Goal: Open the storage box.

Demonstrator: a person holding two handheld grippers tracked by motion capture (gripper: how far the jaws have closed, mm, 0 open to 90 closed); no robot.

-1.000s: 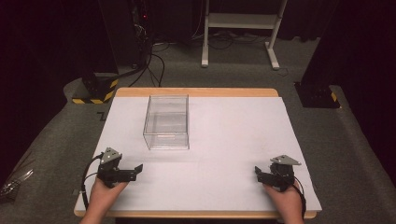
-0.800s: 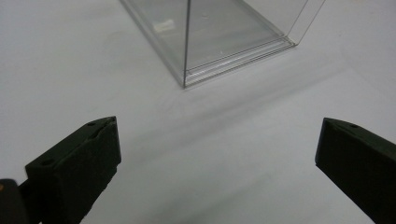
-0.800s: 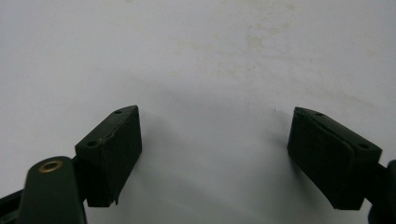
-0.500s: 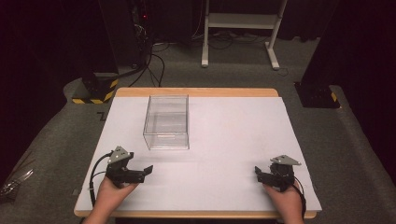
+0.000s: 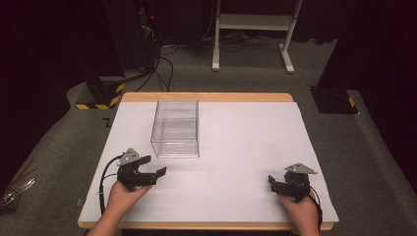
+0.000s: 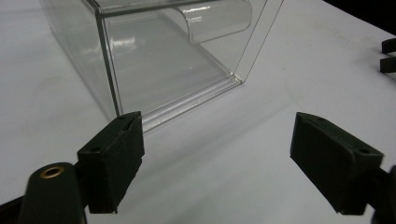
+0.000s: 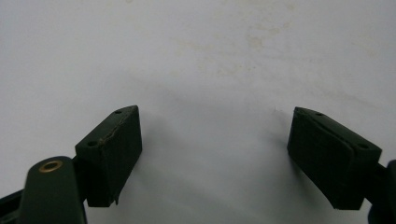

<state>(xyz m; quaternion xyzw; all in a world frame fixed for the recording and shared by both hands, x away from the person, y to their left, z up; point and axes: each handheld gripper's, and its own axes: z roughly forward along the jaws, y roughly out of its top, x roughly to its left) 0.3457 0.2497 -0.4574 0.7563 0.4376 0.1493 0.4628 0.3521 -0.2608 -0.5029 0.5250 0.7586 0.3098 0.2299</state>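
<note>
The clear box [image 5: 175, 129] stands upright on the white surface [image 5: 246, 147], left of centre toward the far edge, its near end open in the left gripper view [image 6: 154, 60]. The left gripper [image 5: 158, 173] sits just in front of the box, apart from it, fingers [image 6: 114, 154] spread and holding nothing. The right gripper [image 5: 271, 181] rests well apart near the right front corner, fingers [image 7: 112, 149] spread over bare surface.

White sheet-covered wooden table [image 5: 246, 147], grey carpeted floor [image 5: 373, 147], white metal stand legs [image 5: 251, 24], black-and-yellow striped base [image 5: 101, 96], black cables [image 5: 164, 64].
</note>
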